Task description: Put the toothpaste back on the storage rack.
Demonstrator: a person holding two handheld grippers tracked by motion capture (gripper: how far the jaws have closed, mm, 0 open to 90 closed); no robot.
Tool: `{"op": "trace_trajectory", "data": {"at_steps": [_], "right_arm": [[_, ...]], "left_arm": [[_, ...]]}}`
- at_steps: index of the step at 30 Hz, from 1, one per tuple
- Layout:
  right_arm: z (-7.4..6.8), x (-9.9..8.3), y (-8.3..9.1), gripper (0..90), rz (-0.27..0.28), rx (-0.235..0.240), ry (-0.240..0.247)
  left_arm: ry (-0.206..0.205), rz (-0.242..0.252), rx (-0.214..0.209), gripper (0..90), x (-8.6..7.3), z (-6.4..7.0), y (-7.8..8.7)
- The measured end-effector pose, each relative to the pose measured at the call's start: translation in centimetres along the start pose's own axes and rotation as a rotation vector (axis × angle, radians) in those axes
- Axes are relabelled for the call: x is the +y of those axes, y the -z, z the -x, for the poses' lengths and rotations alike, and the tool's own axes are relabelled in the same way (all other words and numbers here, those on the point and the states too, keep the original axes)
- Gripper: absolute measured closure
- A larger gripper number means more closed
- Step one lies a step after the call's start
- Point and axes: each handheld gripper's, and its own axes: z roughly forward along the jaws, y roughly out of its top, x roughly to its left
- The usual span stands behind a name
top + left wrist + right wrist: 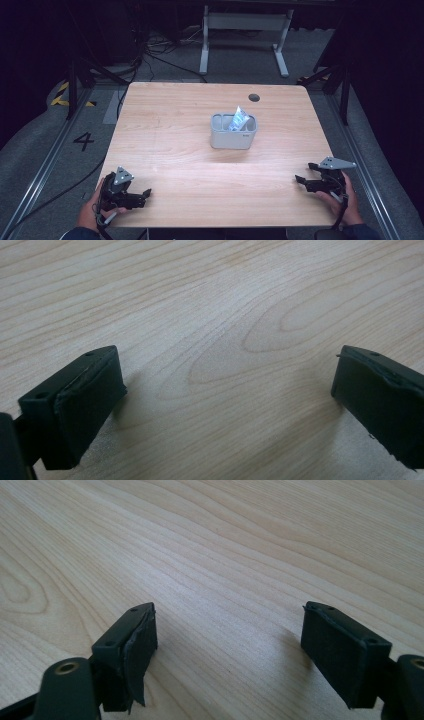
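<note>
Both grippers, left (142, 194) and right (302, 179), rest jaws spread, well apart from the grey caddy (233, 132) holding seemingly a tube (238, 119).

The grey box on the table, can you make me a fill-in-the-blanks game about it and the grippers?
1. The grey box stands on a table made of ____.
2. A small packet sticks up ____ the box.
3. Left gripper and right gripper both have their jaws ____.
4. Each gripper is held by a person's ____.

Missing words: wood; inside; open; hand.
</note>
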Motion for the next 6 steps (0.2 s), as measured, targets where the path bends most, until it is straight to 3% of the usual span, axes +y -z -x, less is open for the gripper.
{"op": "trace_trajectory", "data": {"at_steps": [6], "right_arm": [[-0.01,0.0,0.0,23.1,0.001,0.001,-0.001]], "left_arm": [[-0.002,0.002,0.002,0.3,0.01,-0.02,-0.01]]}}
